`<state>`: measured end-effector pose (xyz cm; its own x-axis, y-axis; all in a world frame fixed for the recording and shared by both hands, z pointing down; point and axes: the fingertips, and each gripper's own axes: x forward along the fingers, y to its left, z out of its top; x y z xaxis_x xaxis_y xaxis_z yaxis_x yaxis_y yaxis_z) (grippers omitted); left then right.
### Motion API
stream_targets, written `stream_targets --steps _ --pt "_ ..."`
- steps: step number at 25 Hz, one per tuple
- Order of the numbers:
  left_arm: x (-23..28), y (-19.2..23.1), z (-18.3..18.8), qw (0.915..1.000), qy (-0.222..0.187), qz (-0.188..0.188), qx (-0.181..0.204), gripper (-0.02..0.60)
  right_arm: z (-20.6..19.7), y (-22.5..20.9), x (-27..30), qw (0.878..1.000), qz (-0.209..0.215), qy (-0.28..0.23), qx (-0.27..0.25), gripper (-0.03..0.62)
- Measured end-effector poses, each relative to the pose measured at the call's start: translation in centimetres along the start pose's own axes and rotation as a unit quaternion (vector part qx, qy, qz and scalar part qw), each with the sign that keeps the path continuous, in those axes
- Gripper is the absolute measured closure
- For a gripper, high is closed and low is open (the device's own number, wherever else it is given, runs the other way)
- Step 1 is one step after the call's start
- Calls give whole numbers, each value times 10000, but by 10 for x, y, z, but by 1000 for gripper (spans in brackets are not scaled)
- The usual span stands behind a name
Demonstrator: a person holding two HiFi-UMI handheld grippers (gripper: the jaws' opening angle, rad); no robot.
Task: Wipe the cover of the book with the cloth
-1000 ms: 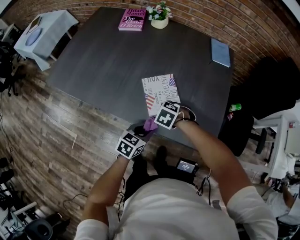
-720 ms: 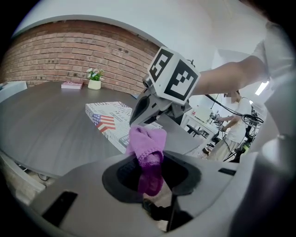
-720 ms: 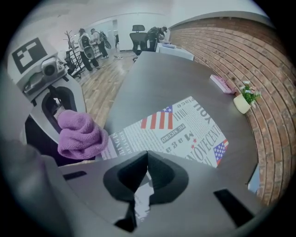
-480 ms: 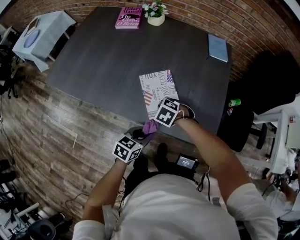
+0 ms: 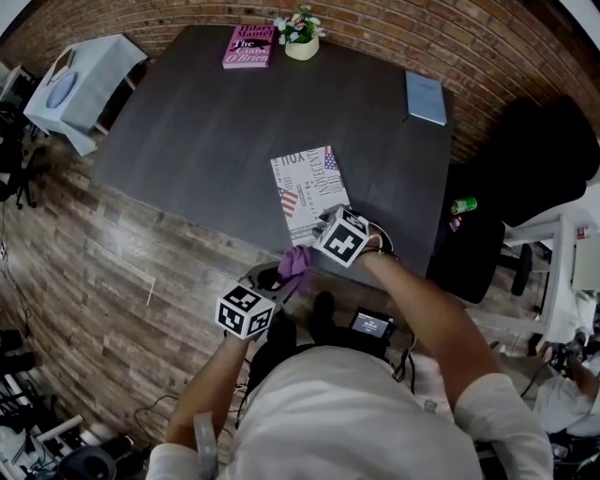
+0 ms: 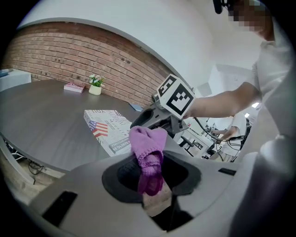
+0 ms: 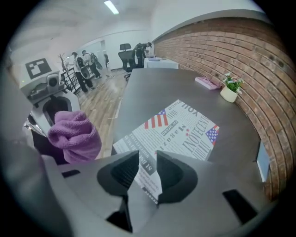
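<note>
Far beyond cloth (image 5: 298, 263), flowers (image 5: 299, 19) in pot (image 5: 301, 49)

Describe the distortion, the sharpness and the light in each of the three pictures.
Head view: strong fisheye bends the dark grey table; the corners are dark. Left gripper view: the red brick wall curves, the purple knitted cloth is sharp. Right gripper view: black round border, the newspaper-print book is sharp, a ceiling lamp glares.
</note>
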<state>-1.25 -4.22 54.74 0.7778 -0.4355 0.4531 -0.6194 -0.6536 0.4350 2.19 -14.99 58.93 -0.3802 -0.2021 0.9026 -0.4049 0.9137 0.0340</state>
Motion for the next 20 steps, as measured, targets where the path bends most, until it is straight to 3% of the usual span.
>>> stream_targets --steps 10,20 --pt "-11 -11 29 9977 -587 173 -302 465 -6 -5 -47 9977 -198 -540 348 468" --pt "-24 -23 60 9898 -1206 442 -621 465 -8 -15 -94 9887 -468 -1272 647 500"
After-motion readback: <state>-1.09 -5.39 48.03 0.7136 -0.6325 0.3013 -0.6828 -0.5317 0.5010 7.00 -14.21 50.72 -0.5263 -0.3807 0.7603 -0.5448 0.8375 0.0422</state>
